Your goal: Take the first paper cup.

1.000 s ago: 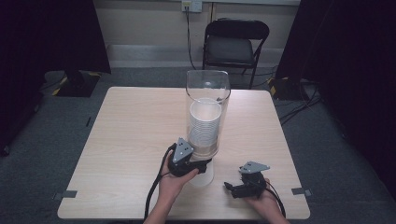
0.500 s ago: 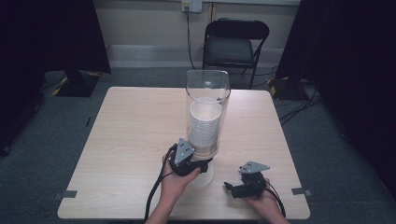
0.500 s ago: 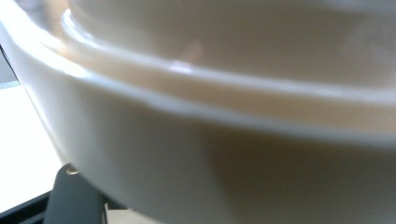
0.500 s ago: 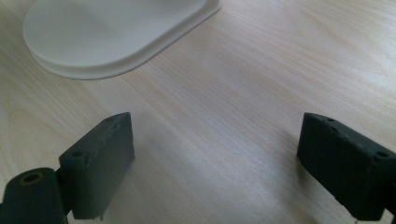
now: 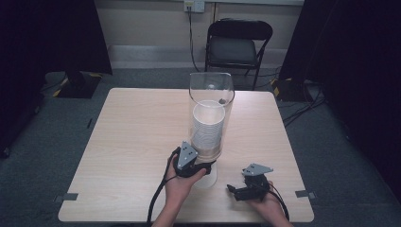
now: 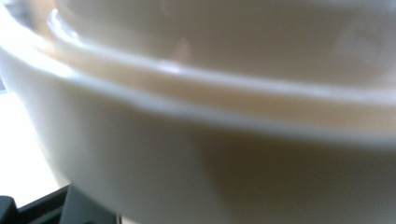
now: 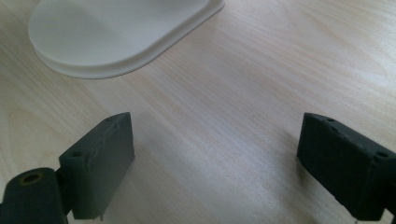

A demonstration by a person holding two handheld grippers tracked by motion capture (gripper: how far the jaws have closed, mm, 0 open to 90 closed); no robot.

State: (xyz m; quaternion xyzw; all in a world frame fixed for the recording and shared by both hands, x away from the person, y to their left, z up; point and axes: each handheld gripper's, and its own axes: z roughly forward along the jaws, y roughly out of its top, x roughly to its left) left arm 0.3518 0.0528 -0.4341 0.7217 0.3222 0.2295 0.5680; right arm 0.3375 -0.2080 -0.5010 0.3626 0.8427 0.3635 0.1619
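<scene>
A clear upright dispenser tube (image 5: 211, 94) holds a stack of white cups (image 5: 207, 127) and stands on a white base (image 5: 208, 180) near the table's front. My left gripper (image 5: 200, 165) is pressed against the bottom of the stack. In the left gripper view a blurred white cup rim (image 6: 210, 154) is very close, and its jaws are hidden. My right gripper (image 5: 232, 189) rests low over the table to the right of the base. It stands open (image 7: 217, 163) with bare wood between its fingers, and the white base (image 7: 116, 37) lies ahead at upper left.
The light wooden table (image 5: 132, 137) has wide free room on its left and back. A black folding chair (image 5: 239, 45) stands on the floor behind the table. Cables trail from both grippers toward the front edge.
</scene>
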